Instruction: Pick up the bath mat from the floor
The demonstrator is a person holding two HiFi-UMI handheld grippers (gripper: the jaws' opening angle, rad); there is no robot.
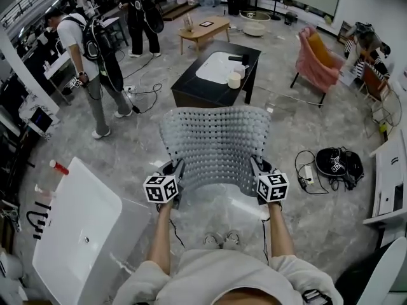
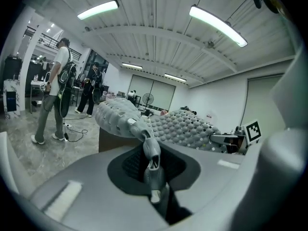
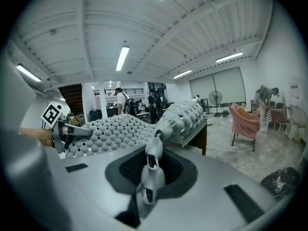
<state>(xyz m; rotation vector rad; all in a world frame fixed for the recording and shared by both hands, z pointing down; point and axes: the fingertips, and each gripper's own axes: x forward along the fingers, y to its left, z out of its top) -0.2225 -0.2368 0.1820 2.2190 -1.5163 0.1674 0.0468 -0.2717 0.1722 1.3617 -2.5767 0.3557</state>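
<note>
Head view: a grey, pebble-textured bath mat (image 1: 215,142) hangs spread in the middle of the frame, above the stone-look floor (image 1: 299,122), its two near corners caught by the person's grippers. The left gripper (image 1: 177,169), lower left of centre, has its jaws pressed together on the mat's near left corner. The left gripper view shows that thin edge pinched between the pads, with the sheet swelling away beyond them. The right gripper (image 1: 257,169), lower right of centre, is likewise clamped tight on the near right corner, with nothing else in its grip. The mat appears soft and rubbery, light enough for two corner pinches, and floppy: it sags between the grippers and curls at the sides rather than keeping flat. Its bumps and perforations probably give the pads purchase, though a thin rim could slip from a shallow bite, so the corners, taken deep, look the best hold. Whether the far edge, toward the upper part of the frame, has cleared the floor cannot be told.
</note>
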